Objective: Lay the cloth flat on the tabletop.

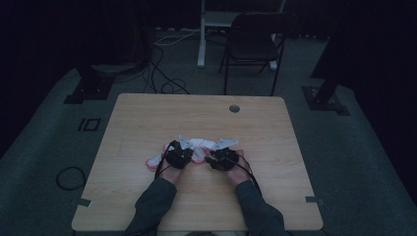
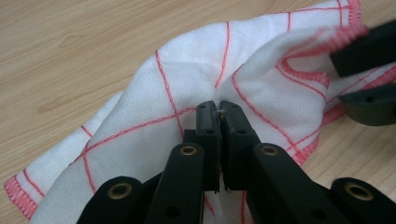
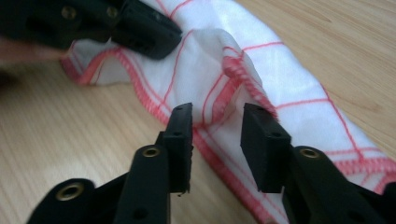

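A white cloth with red grid lines and red stitched hem lies crumpled in the middle of the wooden table. My left gripper is shut, pinching a fold of the cloth. My right gripper stands open at the cloth's hem, its jaws either side of a raised red edge. In the high view the left gripper and right gripper sit side by side at the cloth's near edge. The right gripper's black jaws also appear at the right of the left gripper view.
A round grommet hole sits near the table's far edge. Beyond the table stand a black folding chair and a white desk leg. Cables lie on the grey floor.
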Tool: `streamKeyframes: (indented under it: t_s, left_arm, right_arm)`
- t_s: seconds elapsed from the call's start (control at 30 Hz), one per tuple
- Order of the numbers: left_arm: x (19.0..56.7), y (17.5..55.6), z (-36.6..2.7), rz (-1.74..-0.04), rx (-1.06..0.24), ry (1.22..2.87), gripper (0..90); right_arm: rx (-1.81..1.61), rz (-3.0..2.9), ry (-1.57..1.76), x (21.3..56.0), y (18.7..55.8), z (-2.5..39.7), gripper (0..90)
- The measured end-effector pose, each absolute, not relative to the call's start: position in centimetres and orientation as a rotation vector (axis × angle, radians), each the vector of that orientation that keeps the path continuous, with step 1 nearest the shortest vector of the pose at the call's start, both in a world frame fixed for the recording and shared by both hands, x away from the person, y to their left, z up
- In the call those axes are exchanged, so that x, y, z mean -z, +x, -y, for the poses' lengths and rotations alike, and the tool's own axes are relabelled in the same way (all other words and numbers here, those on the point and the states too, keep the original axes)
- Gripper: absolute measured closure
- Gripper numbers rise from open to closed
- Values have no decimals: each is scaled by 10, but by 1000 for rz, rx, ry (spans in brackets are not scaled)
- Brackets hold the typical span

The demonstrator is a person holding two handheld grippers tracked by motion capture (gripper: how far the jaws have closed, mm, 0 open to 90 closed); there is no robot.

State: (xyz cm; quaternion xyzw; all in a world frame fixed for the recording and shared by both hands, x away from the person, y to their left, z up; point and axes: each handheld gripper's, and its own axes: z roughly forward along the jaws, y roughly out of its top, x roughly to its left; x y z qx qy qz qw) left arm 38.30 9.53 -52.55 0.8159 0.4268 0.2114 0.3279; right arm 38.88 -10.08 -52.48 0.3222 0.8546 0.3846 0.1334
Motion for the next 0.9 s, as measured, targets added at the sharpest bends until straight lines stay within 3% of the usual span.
streamKeyframes:
  t_s: [0.13, 0.2, 0.9]
  left_arm:
    - [525, 381, -95, -1114, -559, 2137, 868]
    - [525, 380, -95, -1109, -549, 2138, 863]
    - [537, 344, -53, -919, -495, 2234, 856]
  right_arm:
    - [-1125, -2504, 932, 523, 391, 95, 839]
    - [-1109, -2502, 921, 522, 388, 93, 884]
    - [-1194, -2375, 977, 501, 359, 151, 869]
